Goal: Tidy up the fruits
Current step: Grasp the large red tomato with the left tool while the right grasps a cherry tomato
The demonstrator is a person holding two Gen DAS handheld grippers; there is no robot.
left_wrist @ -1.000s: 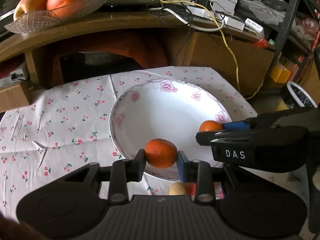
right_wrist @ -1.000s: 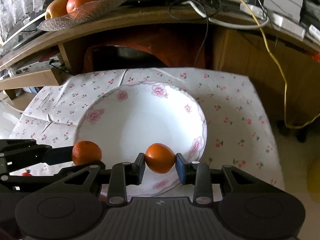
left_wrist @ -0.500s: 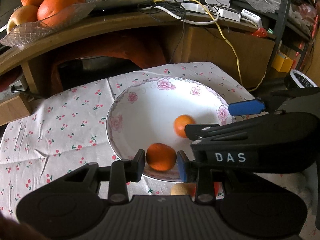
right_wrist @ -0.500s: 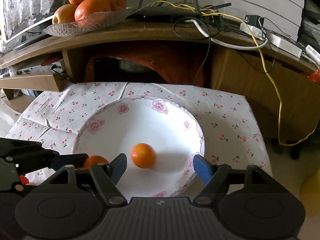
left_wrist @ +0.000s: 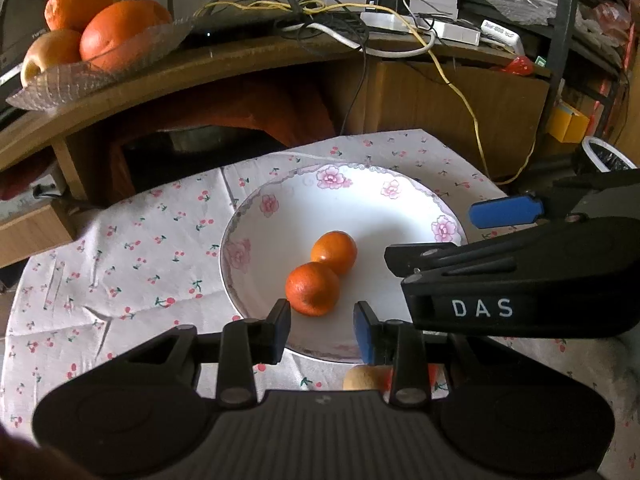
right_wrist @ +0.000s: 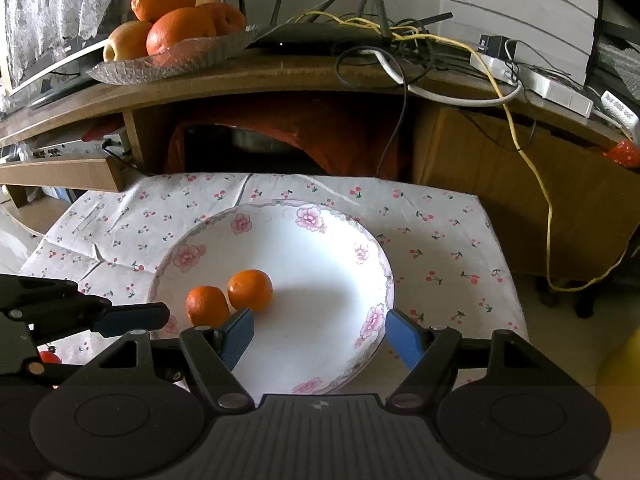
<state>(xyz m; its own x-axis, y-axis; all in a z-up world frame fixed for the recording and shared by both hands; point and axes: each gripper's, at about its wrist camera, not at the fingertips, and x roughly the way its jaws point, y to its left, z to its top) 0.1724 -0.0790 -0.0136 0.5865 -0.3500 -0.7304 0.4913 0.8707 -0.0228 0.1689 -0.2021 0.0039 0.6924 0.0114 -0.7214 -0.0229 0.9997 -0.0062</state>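
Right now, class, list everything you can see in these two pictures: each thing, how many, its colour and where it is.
Mandarins: two, orange, touching side by side in the plate.
Plate: one, white with pink flowers, on the cloth.
Cloth: one, white with red cherry print, covering the low table.
Glass dish: one, clear, on the wooden shelf behind, holding oranges and a yellowish fruit.
Cables: several, yellow, white and black, on the shelf.
Fruit: one, yellowish, on the cloth, mostly hidden behind the left tongs.
Left tongs: black with blue pads, empty, near plate edge.
Right tongs: black with blue pads, wide open over the plate.
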